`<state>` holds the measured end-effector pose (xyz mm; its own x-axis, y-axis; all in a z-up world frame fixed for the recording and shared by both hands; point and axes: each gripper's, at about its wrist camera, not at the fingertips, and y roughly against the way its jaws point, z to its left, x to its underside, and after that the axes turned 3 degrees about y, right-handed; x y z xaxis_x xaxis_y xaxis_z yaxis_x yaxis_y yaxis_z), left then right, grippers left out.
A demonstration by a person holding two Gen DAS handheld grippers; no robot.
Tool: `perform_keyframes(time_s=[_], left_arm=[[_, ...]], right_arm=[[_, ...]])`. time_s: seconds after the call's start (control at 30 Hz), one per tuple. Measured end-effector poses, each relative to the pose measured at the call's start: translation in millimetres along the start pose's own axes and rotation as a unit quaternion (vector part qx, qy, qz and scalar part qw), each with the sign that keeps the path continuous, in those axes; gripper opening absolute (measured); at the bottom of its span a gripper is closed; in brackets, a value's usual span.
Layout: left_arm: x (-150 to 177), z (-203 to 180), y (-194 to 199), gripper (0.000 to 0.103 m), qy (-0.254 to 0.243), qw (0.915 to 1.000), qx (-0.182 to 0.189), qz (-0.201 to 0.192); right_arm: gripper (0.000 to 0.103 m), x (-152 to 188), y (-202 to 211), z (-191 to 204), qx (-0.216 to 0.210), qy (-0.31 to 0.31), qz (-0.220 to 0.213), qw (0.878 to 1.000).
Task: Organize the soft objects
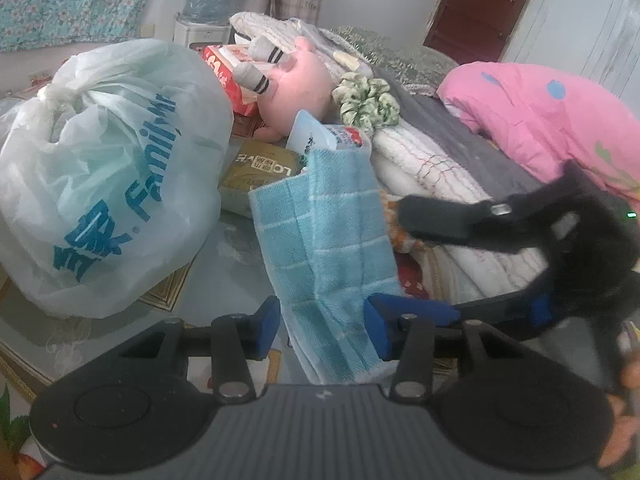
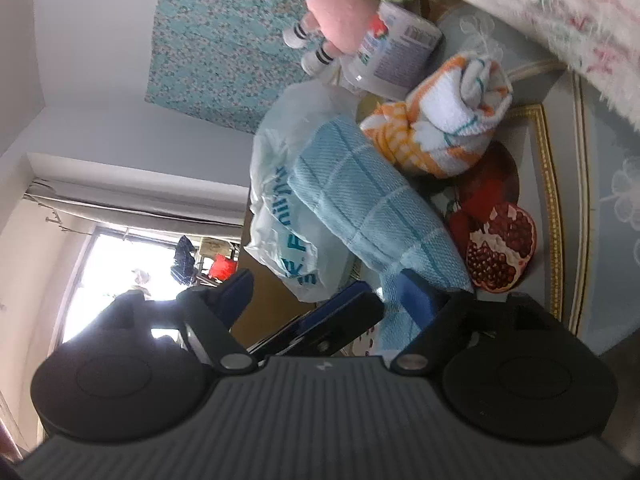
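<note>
A light blue checked towel [image 1: 328,240] stands folded on the table, its top leaning on a labelled bottle [image 1: 346,136]. Its lower end hangs between the blue pads [image 1: 268,328] of my left gripper [image 1: 323,330]; a thin gap shows at the left pad, so the jaws are open. My right gripper [image 2: 328,288] comes in from the right, rolled on its side and wide open, with the blue towel [image 2: 360,200] beside its right pad [image 2: 418,300] and one left gripper finger [image 2: 340,316] between its jaws. A rolled orange-and-white towel [image 2: 440,128] lies just behind.
A tied white plastic bag [image 1: 100,184] fills the left. Behind are a pink plush toy [image 1: 304,80], a green scrunchie [image 1: 366,102], a red box [image 1: 228,76] and a gold box [image 1: 260,168]. Folded white blankets [image 1: 424,168] and a pink quilt [image 1: 540,112] pile up on the right.
</note>
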<state>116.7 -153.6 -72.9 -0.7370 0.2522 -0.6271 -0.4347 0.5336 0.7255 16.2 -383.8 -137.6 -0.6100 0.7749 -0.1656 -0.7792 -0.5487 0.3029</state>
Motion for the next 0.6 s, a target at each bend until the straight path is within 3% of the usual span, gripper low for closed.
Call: perform_keyframes(time_s=[0.2, 0.3, 0.43, 0.6], left_arm=[[-5.6, 5.8, -12.3, 0.047, 0.013, 0.9998, -0.003, 0.013], [-11.1, 9.0, -18.7, 0.047, 0.025, 0.9995, 0.003, 0.019], [-18.7, 12.9, -26.8, 0.047, 0.043, 0.9986, 0.013, 0.027], [-25.5, 15.5, -32.3, 0.049, 0.050, 0.9980, 0.023, 0.031]], right_arm=[[0.082, -3.6, 33.3, 18.6, 0.024, 0.054, -0.052, 0.997], [0.082, -9.0, 35.4, 23.7, 0.074, 0.088, -0.066, 0.991], [0.078, -9.7, 22.0, 20.2, 0.129, 0.110, -0.054, 0.984], [0.054, -7.6, 8.0, 8.4, 0.142, 0.105, -0.038, 0.984]])
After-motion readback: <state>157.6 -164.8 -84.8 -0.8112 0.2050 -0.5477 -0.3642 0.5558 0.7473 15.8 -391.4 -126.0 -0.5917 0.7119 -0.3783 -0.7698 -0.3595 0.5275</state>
